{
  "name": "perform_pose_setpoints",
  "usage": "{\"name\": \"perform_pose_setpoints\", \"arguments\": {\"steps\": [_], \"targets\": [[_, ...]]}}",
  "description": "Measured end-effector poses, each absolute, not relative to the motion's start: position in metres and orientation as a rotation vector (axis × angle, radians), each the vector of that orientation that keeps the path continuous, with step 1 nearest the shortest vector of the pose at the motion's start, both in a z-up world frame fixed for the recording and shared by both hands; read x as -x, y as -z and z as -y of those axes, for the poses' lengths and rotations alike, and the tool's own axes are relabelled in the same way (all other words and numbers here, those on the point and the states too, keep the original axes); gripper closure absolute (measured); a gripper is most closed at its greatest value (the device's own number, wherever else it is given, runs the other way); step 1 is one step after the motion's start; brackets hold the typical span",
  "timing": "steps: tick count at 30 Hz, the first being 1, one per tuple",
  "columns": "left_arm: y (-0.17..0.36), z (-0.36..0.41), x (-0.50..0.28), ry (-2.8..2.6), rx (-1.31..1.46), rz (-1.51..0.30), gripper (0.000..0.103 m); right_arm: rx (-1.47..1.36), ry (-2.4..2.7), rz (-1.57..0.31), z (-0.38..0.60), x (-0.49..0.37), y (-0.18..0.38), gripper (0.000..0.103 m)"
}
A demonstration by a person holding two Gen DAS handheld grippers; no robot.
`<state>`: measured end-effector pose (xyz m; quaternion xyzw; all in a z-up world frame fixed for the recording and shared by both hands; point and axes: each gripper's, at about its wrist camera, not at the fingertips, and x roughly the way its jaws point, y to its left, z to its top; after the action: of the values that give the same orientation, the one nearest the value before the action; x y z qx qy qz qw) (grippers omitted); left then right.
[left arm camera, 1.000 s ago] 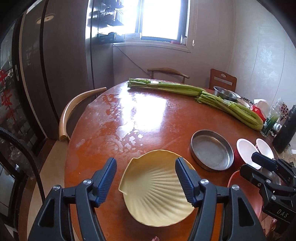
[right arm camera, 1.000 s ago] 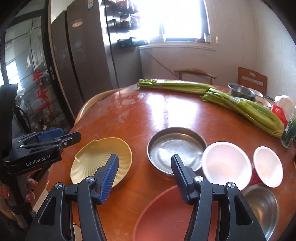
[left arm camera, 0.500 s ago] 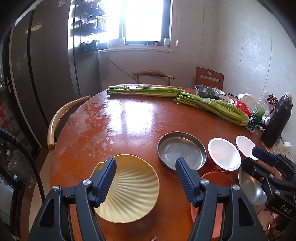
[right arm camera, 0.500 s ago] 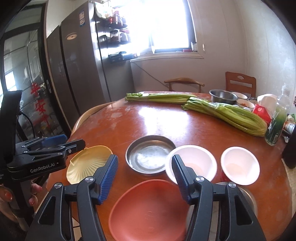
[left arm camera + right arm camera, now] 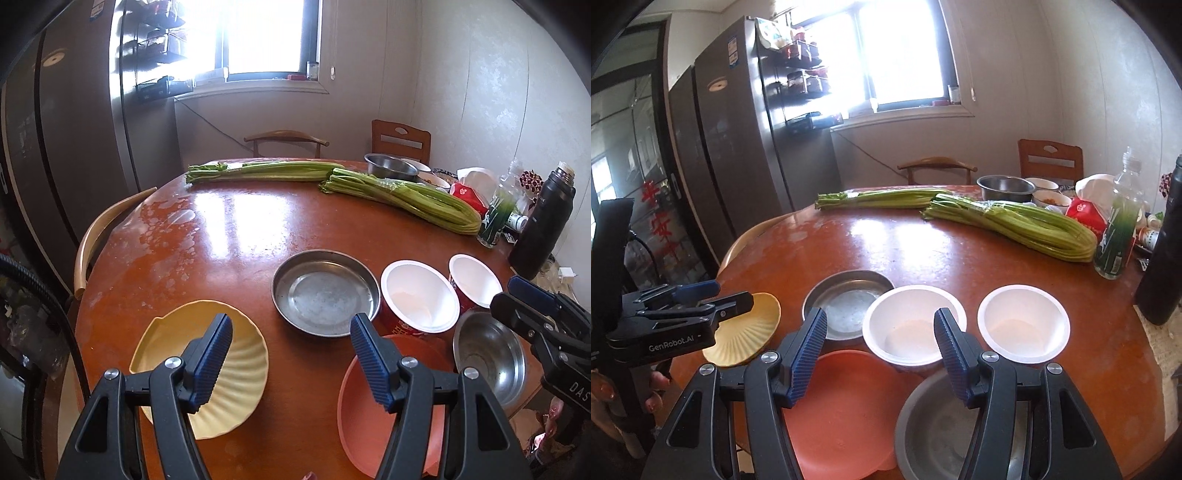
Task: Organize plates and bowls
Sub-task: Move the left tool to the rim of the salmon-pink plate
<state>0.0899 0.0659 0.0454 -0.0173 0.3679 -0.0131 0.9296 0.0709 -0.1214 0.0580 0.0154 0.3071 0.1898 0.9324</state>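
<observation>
**Jaws apart and empty on both sides, dishes spread out below**

Jaws on the left gripper stand partly apart with nothing between them, and the right gripper is the same: parted, empty, hanging above the near edge of the table.

Take the round metal pan as the landmark. Left of the pan, toward the near rim, lies the yellow shell plate, flat on the wood; the left gripper's left finger sits over it in the left wrist view, so that plate is under the left hand. Just in front of the pan, touching or nearly so, is the salmon plate, and it falls between the two grippers, a shade closer to the right one's left finger. Right of the pan sits the larger white bowl, and beyond that, a small gap away, the smaller white bowl. In front of those two is the steel bowl, right under the right gripper's right finger.

So the split reads cleanly, in my judgement: yellow plate for the left hand, bowls for the right. All the dishes are round, so no long axis matters; a rim grab from the near side looks the likely way in. Celery lies well beyond the pan, out of play.
</observation>
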Motion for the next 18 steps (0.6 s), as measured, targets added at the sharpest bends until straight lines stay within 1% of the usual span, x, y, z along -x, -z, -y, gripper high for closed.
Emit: {"name": "perform_pose_setpoints", "arguments": {"steps": [10,18], "targets": [[0.008,-0.044,-0.062,0.065,0.017,-0.873,0.037,0.023,-0.432,-0.701,0.11,-0.069,-0.027,0.041],[0.036,-0.024,-0.053,0.099,0.015,-0.959,0.037,0.062,-0.506,-0.757,0.093,-0.063,-0.009,0.041]]}}
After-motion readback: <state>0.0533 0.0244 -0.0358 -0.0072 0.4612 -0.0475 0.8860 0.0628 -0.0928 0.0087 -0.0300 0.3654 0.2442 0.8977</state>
